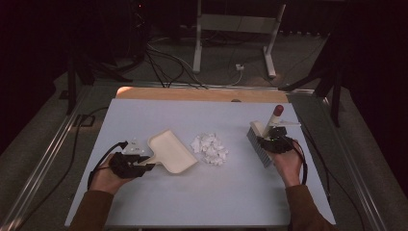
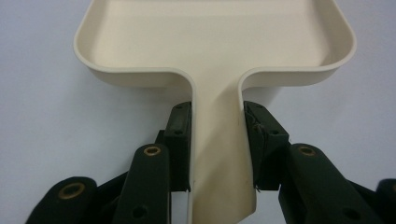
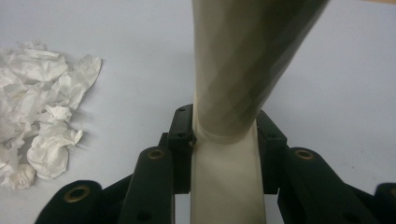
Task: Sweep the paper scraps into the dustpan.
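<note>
Gripping the dustpan (image 1: 172, 152) by its handle, left gripper (image 1: 139, 163) jaws tight on both sides; pan flat on the table (image 1: 211, 192). Right gripper (image 1: 275, 139) clamps the brush (image 1: 263, 139) handle, bristles down. Paper scraps (image 1: 210, 148) between pan and brush.

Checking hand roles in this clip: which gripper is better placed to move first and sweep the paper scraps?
Right, probably. The right gripper is shut on the brush, bristles down beside the paper scraps; the left gripper steadies the dustpan opposite.
</note>
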Tool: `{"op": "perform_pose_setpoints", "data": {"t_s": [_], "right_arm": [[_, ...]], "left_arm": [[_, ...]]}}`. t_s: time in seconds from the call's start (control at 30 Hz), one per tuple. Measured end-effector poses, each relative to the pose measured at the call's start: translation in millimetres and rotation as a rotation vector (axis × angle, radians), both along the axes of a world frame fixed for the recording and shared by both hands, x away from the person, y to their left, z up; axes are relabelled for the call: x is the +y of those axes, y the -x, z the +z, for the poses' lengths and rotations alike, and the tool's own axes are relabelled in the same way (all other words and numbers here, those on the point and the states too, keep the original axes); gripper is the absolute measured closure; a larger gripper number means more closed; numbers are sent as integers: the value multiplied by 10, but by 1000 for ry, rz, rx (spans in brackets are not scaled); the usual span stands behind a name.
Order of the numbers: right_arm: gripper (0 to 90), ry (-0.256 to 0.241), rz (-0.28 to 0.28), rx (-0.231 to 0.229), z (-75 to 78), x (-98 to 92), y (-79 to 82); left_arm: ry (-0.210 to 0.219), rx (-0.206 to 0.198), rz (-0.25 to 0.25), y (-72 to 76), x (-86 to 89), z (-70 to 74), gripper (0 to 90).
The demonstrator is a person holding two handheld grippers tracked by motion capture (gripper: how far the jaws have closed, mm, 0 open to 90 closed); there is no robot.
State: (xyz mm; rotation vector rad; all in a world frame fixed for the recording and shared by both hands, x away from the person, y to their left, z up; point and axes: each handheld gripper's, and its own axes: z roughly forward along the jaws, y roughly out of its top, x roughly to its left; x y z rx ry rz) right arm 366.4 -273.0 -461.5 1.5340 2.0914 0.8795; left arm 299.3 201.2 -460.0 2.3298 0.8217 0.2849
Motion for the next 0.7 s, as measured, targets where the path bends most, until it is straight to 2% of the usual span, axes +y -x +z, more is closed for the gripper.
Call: {"op": "perform_pose_setpoints", "data": {"t_s": [0.23,0.37,0.57,0.7], "right_arm": [[667,23,6,-9,24,46,-18],[667,11,3,-14,39,64,-58],[667,28,38,-34,73,181,-138],[667,42,43,-37,90,259,-202]], "left_arm": [[-16,8,-27,-45,-73,-18,665],[-31,22,-45,-65,-114,-45,665],[-39,33,-65,-96,-162,-82,665],[-44,37,-70,-117,-175,-93,665]]}}
